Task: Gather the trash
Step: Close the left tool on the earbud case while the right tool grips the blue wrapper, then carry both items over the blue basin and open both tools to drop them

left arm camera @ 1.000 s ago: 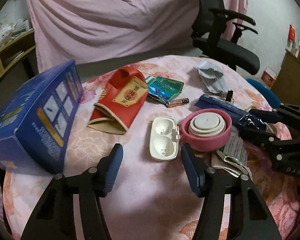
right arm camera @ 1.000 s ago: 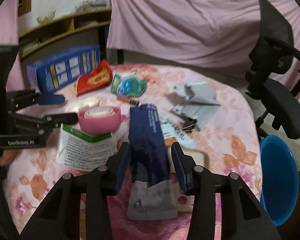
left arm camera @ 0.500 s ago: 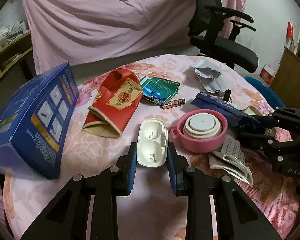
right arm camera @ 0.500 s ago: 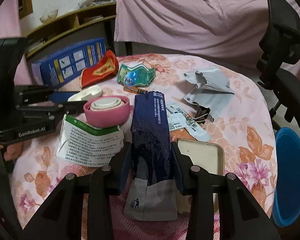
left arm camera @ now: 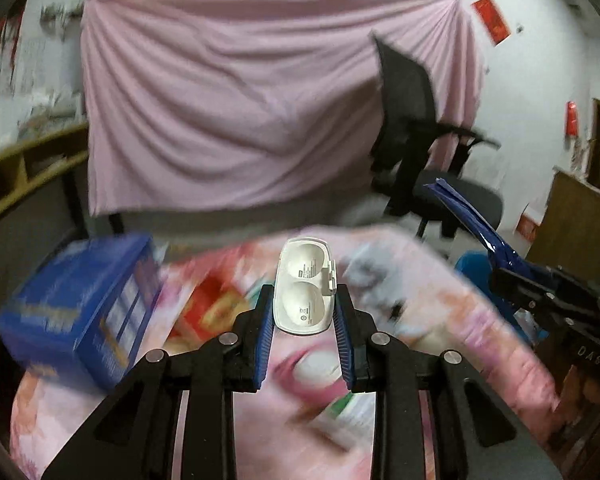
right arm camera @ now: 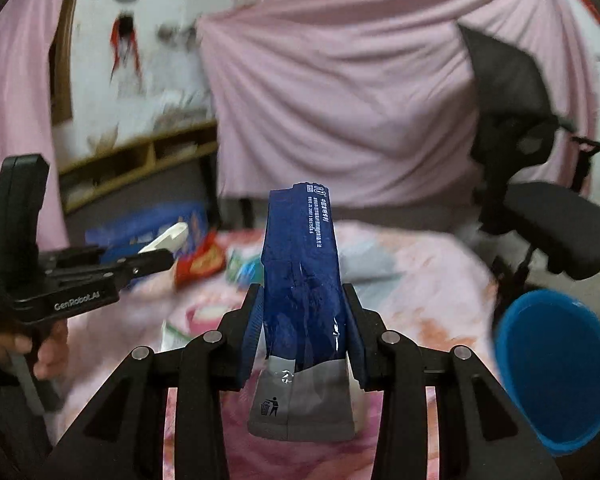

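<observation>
My left gripper [left arm camera: 303, 308] is shut on a white plastic case [left arm camera: 304, 284] and holds it lifted above the table; the case also shows in the right wrist view [right arm camera: 165, 239]. My right gripper [right arm camera: 303, 304] is shut on a dark blue snack wrapper [right arm camera: 300, 264] with a grey end, raised above the table; the wrapper shows at the right of the left wrist view [left arm camera: 466, 216]. A blue bin [right arm camera: 556, 372] stands low at the right, beside the table.
The round table with a pink floral cloth [left arm camera: 460, 312] holds a blue box [left arm camera: 80, 312], a red packet [left arm camera: 208, 312], a pink round container [left arm camera: 308, 372] and papers, all blurred. A black office chair [right arm camera: 540, 184] stands behind the table. A pink sheet hangs at the back.
Both grippers have lifted off the table with their objects. The left one closed on the white case and raised it; the right one raised the blue wrapper.
</observation>
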`<state>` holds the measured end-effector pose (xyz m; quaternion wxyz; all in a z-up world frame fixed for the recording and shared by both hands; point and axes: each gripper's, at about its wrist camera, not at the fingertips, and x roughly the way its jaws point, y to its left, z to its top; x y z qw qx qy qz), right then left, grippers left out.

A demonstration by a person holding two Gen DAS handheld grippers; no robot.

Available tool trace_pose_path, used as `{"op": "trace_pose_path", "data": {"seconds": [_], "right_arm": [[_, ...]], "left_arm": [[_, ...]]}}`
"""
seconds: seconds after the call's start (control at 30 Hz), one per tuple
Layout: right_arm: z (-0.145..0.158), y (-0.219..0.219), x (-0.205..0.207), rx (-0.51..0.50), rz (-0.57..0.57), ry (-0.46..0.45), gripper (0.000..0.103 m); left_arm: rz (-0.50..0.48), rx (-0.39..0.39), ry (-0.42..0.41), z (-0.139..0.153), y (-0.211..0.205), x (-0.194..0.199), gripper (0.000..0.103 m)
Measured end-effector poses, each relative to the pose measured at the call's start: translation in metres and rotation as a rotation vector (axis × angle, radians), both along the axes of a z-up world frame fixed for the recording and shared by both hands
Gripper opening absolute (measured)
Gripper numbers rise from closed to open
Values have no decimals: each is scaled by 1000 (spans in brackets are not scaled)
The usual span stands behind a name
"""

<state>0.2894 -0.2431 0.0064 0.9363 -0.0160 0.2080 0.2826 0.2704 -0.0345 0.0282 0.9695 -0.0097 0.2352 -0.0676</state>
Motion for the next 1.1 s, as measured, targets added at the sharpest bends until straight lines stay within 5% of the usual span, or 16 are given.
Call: {"op": "trace_pose_path", "data": {"seconds": [0.23,0.4,0.8,1.1], "right_arm": [[32,-71,-11,122,-210,-203,36],[33,-121,-10,153,-366,-259,36],[-20,-234,30,269,-601,-15,36],[-52,-254,51,310,-637,149,36]], "left_arm": [[-132,18,-175,39,-71,7,24],[-264,31,-195,48,-129,28,24],[-441,-51,125,11,-252,112,24],[-442,-55,302,-20,-276,142,24]]}}
